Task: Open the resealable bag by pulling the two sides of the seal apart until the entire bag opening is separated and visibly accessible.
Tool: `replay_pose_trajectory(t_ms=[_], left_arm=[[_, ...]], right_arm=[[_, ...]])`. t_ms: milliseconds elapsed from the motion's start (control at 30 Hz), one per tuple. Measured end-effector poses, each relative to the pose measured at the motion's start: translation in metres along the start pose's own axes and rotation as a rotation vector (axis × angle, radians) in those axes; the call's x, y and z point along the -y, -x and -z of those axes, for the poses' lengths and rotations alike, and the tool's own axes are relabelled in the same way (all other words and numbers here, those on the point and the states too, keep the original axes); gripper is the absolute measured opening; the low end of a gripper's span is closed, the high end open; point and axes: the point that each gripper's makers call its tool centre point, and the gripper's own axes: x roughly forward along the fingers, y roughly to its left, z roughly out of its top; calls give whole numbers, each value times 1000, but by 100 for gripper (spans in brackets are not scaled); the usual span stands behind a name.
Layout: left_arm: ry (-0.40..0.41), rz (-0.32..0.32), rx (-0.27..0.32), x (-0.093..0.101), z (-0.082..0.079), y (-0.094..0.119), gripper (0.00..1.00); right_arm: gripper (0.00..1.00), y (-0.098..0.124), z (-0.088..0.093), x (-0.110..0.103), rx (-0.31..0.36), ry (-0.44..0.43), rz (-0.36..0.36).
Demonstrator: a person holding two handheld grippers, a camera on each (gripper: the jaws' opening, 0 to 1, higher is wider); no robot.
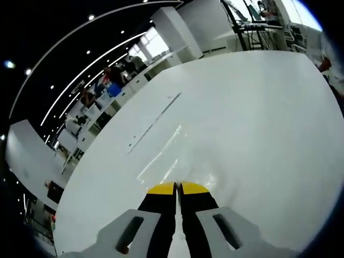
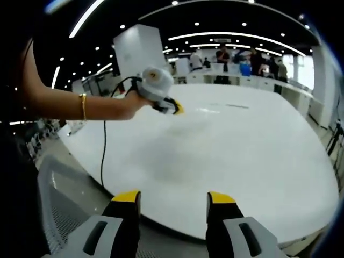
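Note:
In the left gripper view my left gripper [image 1: 177,188] is shut, its yellow tips pressed together just over the white table [image 1: 252,118]. A faint glossy, see-through shape, which looks like the clear bag [image 1: 171,157], lies on the table straight ahead of the tips. I cannot tell whether the tips pinch its edge. The right gripper view has the left gripper [image 2: 176,109] held by a person's hand [image 2: 126,105] low over the table [image 2: 242,161], with a cable hanging from it. My right gripper [image 2: 173,198] stands open above the table's near edge with nothing between its jaws.
A grey mesh chair [image 2: 59,215] stands at the lower left below the table edge. Thin dark marks [image 1: 156,121] cross the tabletop. Desks with several people [image 2: 236,59] line the far side, and a white pillar [image 2: 138,51] rises behind the table.

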Motion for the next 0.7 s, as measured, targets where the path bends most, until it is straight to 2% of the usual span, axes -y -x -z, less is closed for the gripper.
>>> replay_pose_trajectory(t_ms=[100, 233, 400, 567, 700], left_arm=[[-12, 28, -8, 8, 1, 2, 3], [1, 60, -25, 22, 7, 9, 16], [2, 84, -38, 29, 12, 20, 21], [-6, 129, -13, 37, 11, 36, 29], [19, 136, 0, 38, 10, 50, 34]], right_arm=[[47, 0, 0, 0, 3, 5, 4], [47, 1, -2, 3, 15, 3, 20], [48, 1, -3, 2, 24, 6, 14], [48, 1, -4, 1, 32, 13, 10], [48, 1, -5, -1, 40, 15, 1]])
